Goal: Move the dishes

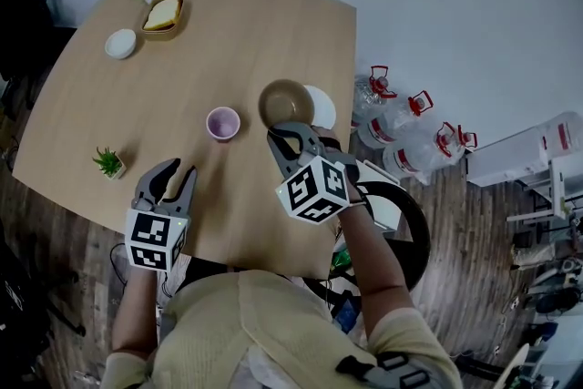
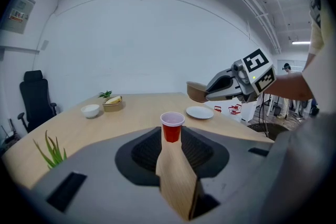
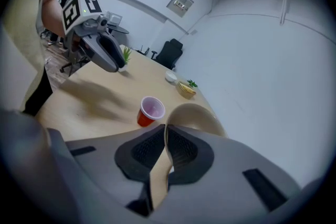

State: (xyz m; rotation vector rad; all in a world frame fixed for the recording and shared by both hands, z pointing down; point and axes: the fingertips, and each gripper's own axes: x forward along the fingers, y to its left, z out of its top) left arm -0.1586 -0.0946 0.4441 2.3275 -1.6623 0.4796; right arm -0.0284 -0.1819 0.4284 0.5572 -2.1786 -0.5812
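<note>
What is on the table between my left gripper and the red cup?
Nothing. Only bare tabletop lies between the left gripper and the red cup. The head view shows that stretch, and the left gripper view shows plain wood up to the cup.

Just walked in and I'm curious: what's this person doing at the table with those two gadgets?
A person is moving dishes with a hand-held gripper in each hand. The right gripper is shut on the rim of a brown bowl, holding it in the air near a white plate. The left gripper is open and empty, pointing toward a red cup that stands on the table.
</note>
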